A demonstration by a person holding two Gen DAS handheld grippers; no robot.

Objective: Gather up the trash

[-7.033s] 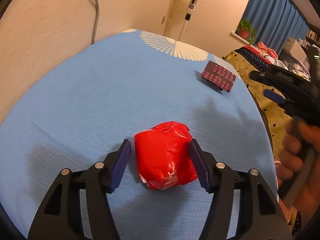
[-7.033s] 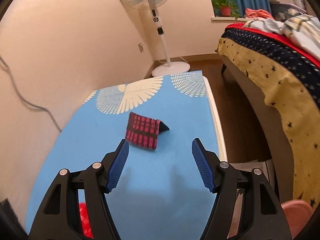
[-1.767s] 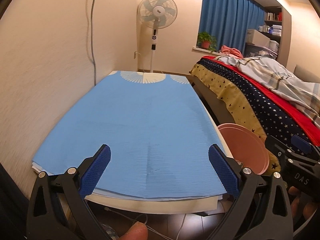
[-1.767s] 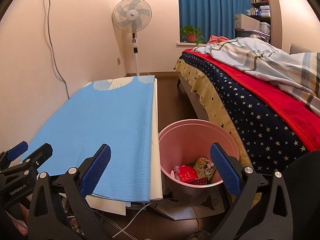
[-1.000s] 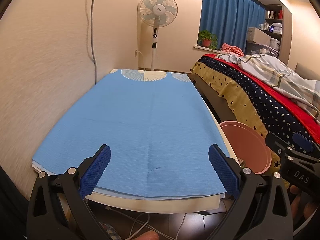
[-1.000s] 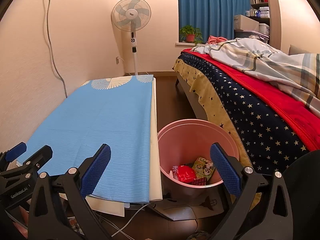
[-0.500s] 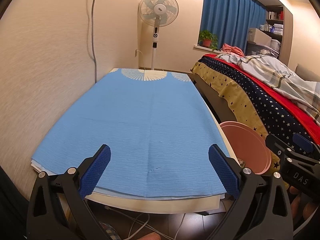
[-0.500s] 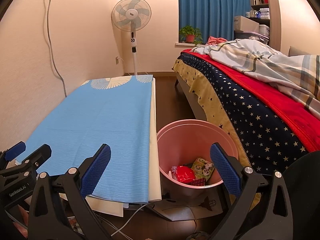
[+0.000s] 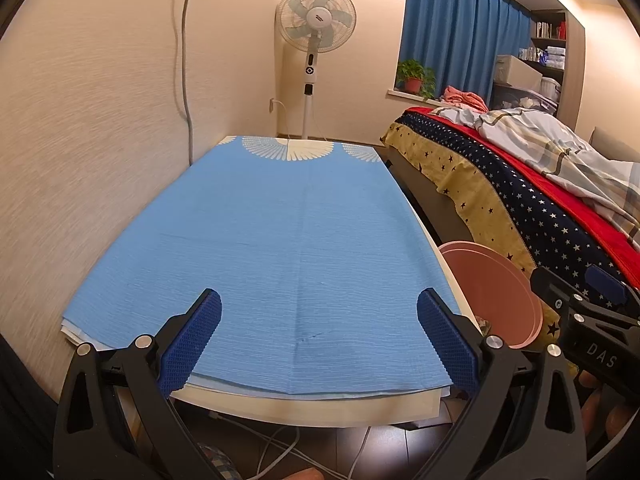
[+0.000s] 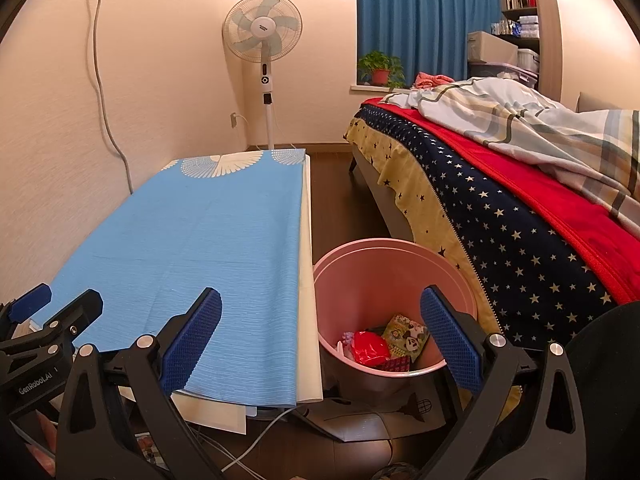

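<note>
Left wrist view: the left gripper fills the bottom of the frame, its two blue-padded fingers spread wide apart with nothing between them. Beyond them a table covered by a blue cloth runs up the centre of the frame; no trash shows anywhere on the cloth. At the right edge, just past the table's side, the rim of a pink bin peeks in, and the right gripper shows in the lower right corner. A standing fan is at top centre, a bed on the right.

Right wrist view: the right gripper sits at the bottom, fingers likewise released and wide, empty. Between and beyond them, right of centre, stands the pink bin on the floor, between the table and the bed. Inside it lie a crumpled red wrapper, a printed cartoon packet and a dark red checked piece. The left gripper edges in at lower left.

Judgement: the collecting looks finished, since the trash lies in the bin and the cloth is bare. The next move likely calls only for a check that nothing remains, then resting both grippers.
</note>
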